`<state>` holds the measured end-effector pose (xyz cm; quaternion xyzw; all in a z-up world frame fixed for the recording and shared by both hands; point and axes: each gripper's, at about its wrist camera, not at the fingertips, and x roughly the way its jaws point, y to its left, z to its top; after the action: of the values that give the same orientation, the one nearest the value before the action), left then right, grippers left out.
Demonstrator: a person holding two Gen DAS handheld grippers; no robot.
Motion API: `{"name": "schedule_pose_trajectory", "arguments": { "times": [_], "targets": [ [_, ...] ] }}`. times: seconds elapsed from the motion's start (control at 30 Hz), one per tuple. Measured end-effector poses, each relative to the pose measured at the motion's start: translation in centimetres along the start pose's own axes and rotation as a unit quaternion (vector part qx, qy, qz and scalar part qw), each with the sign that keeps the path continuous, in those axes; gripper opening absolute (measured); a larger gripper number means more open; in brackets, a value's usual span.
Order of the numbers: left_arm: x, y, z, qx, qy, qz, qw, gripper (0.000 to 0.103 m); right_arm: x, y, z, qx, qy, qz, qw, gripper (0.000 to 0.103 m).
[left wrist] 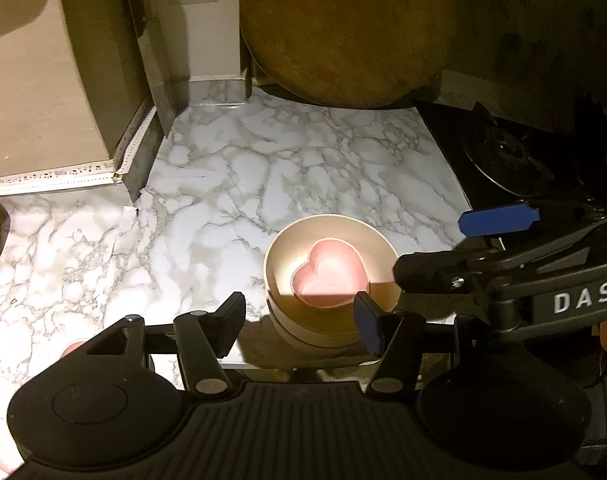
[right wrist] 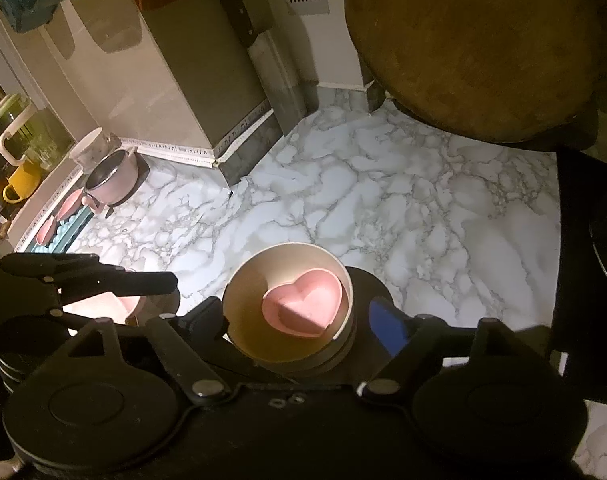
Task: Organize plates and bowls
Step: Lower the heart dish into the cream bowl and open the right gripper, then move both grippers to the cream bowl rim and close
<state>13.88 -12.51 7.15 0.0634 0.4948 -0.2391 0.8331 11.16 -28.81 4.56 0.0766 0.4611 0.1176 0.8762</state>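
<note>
A pink heart-shaped dish (left wrist: 330,275) lies inside a stack of cream round bowls (left wrist: 295,320) on the marble counter (left wrist: 263,160). My left gripper (left wrist: 299,320) is open, its fingers on either side of the stack's near rim. My right gripper (right wrist: 299,320) is open around the same cream bowls (right wrist: 259,280), with the heart dish (right wrist: 303,302) between its fingers. The right gripper also shows in the left wrist view (left wrist: 447,244), open, at the bowls' right side. The left gripper shows at the left of the right wrist view (right wrist: 115,276).
A round wooden board (left wrist: 343,32) leans at the back wall. A black stove (left wrist: 503,152) is to the right. A pink pot (right wrist: 113,180), pink dishes on a rack (right wrist: 63,216), a yellow mug (right wrist: 21,184) and a pink bowl (right wrist: 103,306) are at the left.
</note>
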Motion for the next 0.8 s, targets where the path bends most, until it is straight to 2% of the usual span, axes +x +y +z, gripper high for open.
{"name": "schedule_pose_trajectory", "arguments": {
  "times": [0.1,0.23,0.3,0.4,0.63,0.8],
  "targets": [
    [-0.4,0.0,-0.4,-0.007,-0.005,0.007,0.9999,0.068,-0.6,0.0,-0.3,0.003,-0.006,0.0,1.0,0.086],
    [-0.6,0.1,-0.8,-0.021,-0.009,0.02,0.9995,0.069,-0.9,-0.1,-0.7,0.003,-0.012,-0.004,1.0,0.097],
    [-0.7,0.2,-0.9,-0.031,-0.012,0.025,0.9991,0.07,-1.0,-0.3,-0.8,0.003,-0.013,-0.004,1.0,0.098],
    [-0.6,0.2,-1.3,-0.049,-0.021,0.03,0.9981,0.079,-1.1,-0.5,-0.8,0.0,-0.012,0.001,1.0,0.099],
    [0.1,0.1,-1.5,-0.104,-0.026,0.043,0.9933,0.079,-0.3,-1.5,0.2,-0.015,0.0,0.019,1.0,0.1],
    [0.9,-0.1,-1.7,-0.15,-0.027,0.059,0.9865,0.079,1.0,-2.8,0.7,-0.017,0.019,0.03,0.999,0.1]
  ]
}}
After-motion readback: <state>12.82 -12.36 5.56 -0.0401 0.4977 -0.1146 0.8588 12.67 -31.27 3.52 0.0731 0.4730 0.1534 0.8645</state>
